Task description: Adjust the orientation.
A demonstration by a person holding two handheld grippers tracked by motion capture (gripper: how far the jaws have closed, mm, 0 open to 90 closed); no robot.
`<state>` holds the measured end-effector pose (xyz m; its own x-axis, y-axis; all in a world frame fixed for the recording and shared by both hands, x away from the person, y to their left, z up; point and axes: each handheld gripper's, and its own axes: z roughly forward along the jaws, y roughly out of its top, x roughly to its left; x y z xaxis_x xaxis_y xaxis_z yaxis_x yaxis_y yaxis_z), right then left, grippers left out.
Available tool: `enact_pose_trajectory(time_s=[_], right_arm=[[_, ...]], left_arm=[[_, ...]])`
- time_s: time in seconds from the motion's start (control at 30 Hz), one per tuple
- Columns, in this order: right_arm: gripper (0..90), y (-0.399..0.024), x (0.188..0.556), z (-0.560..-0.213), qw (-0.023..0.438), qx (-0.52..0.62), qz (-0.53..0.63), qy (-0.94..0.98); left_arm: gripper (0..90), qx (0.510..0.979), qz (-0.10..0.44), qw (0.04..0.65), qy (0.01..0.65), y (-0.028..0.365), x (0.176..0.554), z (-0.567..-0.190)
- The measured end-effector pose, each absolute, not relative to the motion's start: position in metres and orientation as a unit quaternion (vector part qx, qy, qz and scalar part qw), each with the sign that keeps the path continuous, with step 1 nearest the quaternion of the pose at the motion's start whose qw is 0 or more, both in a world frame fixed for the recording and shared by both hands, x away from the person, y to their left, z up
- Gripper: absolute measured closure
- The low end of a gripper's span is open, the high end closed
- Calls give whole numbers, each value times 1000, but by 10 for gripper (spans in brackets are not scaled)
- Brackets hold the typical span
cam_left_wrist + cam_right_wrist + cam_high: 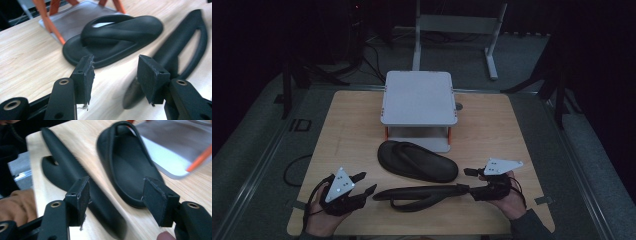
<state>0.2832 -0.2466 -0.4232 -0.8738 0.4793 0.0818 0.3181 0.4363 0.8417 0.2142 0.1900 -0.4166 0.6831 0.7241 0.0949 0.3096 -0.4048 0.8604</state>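
Note:
Two black flip-flops lie on the wooden table [347, 125]. One flip-flop [417, 161] [117, 37] [130, 167] rests flat in front of the shelf. The other flip-flop [422, 194] [180, 42] [72, 167] stands on its edge near the front. My left gripper [367, 182] [116, 72] is open at that sandal's left end, with nothing between its jaws. My right gripper [467, 180] [116, 192] is open at the sandal's right end. That end runs below and between the jaws, close to the left pad [81, 192], and neither pad presses on it.
A grey two-level shelf [418, 97] [75, 17] [170, 150] with orange legs stands at the table's middle back. Behind the table a metal frame [457, 25] stands on the floor. A cable [292, 170] loops off the table's left edge.

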Motion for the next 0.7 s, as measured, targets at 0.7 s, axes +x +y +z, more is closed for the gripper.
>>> enact_pose_trajectory(time_s=[0.7], right_arm=[[406,-210,282,-438,76,154,425,889]], left_arm=[[610,850,174,407,285,161,237,-455]])
